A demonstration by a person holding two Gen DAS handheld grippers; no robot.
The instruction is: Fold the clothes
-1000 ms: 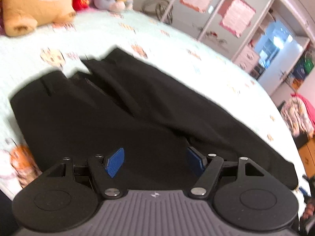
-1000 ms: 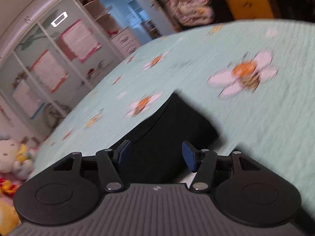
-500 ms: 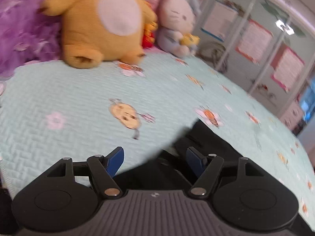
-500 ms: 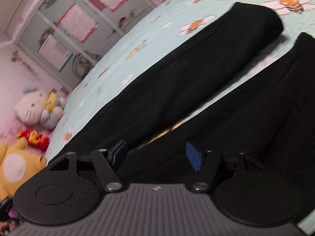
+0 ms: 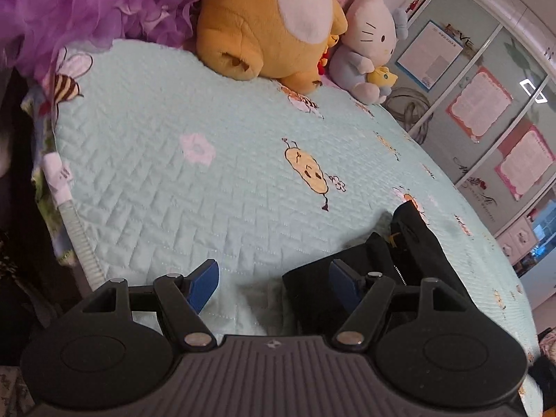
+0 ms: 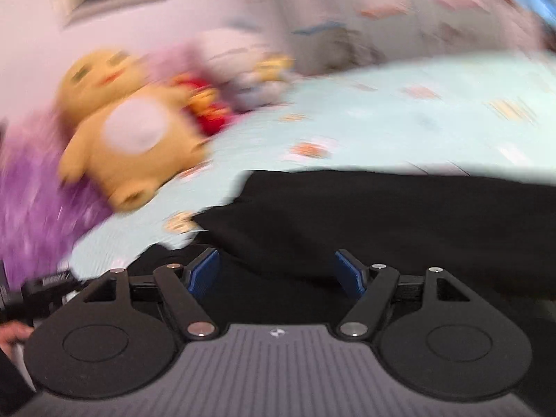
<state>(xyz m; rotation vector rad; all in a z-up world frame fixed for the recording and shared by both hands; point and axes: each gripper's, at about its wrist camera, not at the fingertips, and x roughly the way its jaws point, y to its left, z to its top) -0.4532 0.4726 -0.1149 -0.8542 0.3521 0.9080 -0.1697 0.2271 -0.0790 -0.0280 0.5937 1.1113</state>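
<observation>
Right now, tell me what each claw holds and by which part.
Nothing. Left claw is open beside the black trousers' corner; right claw is open over them.

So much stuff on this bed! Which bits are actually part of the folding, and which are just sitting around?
Part of the folding:
- black garment
- left gripper, open
- right gripper, open
- quilted bedspread as the work surface

Just sitting around:
- yellow plush bear
- white cat plush
- purple ruffled fabric
- wardrobe doors

Mint quilted bedspread [image 5: 166, 187] with bee and flower prints. Yellow bear plush [image 5: 271, 17] at bed head, touching white cat plush [image 5: 368, 52]; purple ruffled fabric [image 5: 87, 7] beside bear. Wardrobe doors [image 5: 486, 104] behind.
</observation>
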